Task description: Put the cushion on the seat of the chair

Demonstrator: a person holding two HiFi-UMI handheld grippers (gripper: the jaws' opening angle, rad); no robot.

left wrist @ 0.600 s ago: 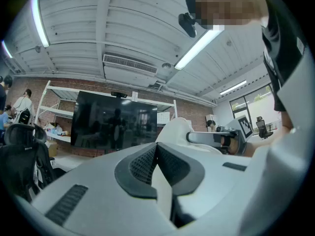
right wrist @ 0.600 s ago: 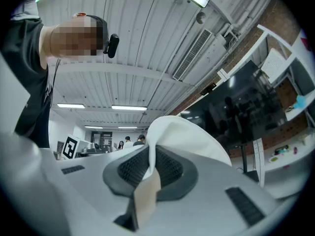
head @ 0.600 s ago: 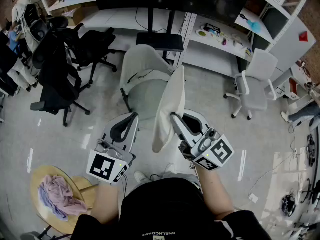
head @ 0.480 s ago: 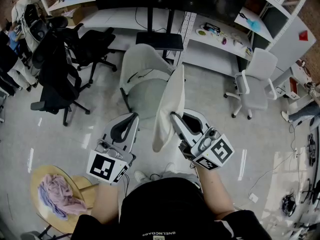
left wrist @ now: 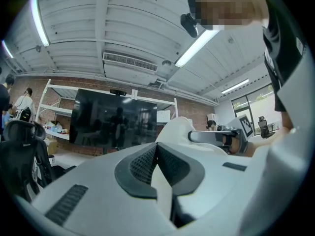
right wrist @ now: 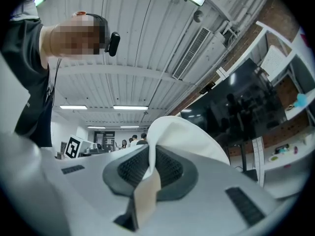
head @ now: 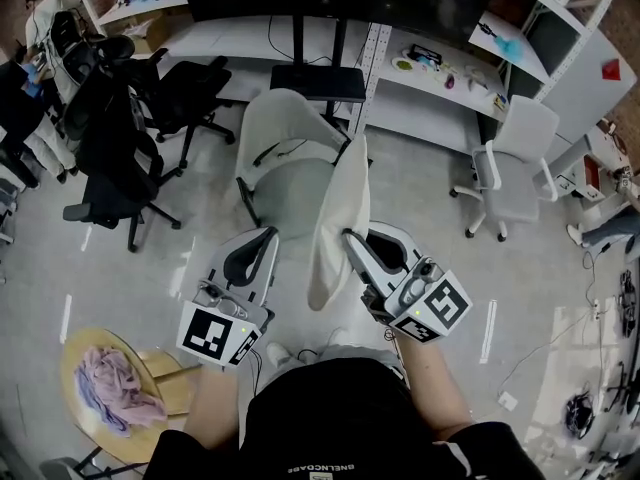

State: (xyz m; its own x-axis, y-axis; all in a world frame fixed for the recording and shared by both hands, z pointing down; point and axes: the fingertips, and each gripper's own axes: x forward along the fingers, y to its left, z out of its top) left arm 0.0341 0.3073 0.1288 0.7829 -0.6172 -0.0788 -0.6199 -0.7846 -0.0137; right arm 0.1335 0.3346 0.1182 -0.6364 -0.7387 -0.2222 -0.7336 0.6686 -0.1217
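A cream cushion (head: pixel 338 203) hangs edge-on in front of me, above the front of the chair. My right gripper (head: pixel 348 234) is shut on its lower right edge; in the right gripper view the fabric (right wrist: pixel 183 137) is pinched between the dark pads (right wrist: pixel 168 167). The chair has a grey seat (head: pixel 290 193) and a white back (head: pixel 280 118), and it stands just beyond the grippers with nothing on the seat. My left gripper (head: pixel 268 234) is to the left of the cushion, shut, with nothing in it (left wrist: pixel 157 150).
Black office chairs (head: pixel 130 138) crowd the left side. A white chair (head: pixel 512 163) stands at the right. A round wooden stool (head: pixel 80 353) with a pink cloth (head: pixel 115 388) is at my lower left. White desks (head: pixel 250 38) and a dark screen line the back.
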